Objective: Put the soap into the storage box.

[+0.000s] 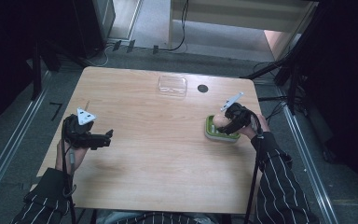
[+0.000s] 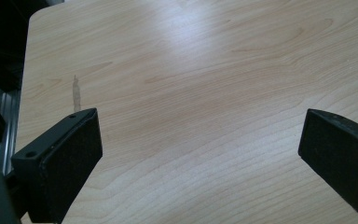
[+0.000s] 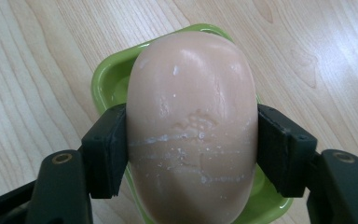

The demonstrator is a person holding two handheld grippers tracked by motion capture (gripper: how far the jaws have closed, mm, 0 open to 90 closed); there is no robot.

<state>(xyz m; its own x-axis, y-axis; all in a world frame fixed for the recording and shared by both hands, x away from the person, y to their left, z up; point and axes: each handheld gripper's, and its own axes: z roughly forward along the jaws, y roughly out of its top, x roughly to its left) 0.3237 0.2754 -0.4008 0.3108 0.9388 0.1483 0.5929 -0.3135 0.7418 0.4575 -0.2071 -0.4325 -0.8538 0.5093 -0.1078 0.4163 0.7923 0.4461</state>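
A peach-coloured bar of soap (image 3: 191, 121) is clamped between the two black jaws of my right gripper (image 3: 191, 149), over a green soap dish (image 3: 107, 79). From above, the same soap (image 1: 219, 122) and dish (image 1: 221, 135) lie at the table's right side under my right gripper (image 1: 224, 125). Whether the soap rests in the dish or hangs just above it I cannot tell. My left gripper (image 1: 108, 136) hovers at the table's left side, its jaws wide apart over bare wood (image 2: 200, 144) with nothing between them.
A clear plastic lid or box (image 1: 172, 85) lies at the far middle of the wooden table (image 1: 158, 158). A small black round thing (image 1: 203, 88) sits right of it. Cables trail off the right edge, and metal rails run along both sides of the table.
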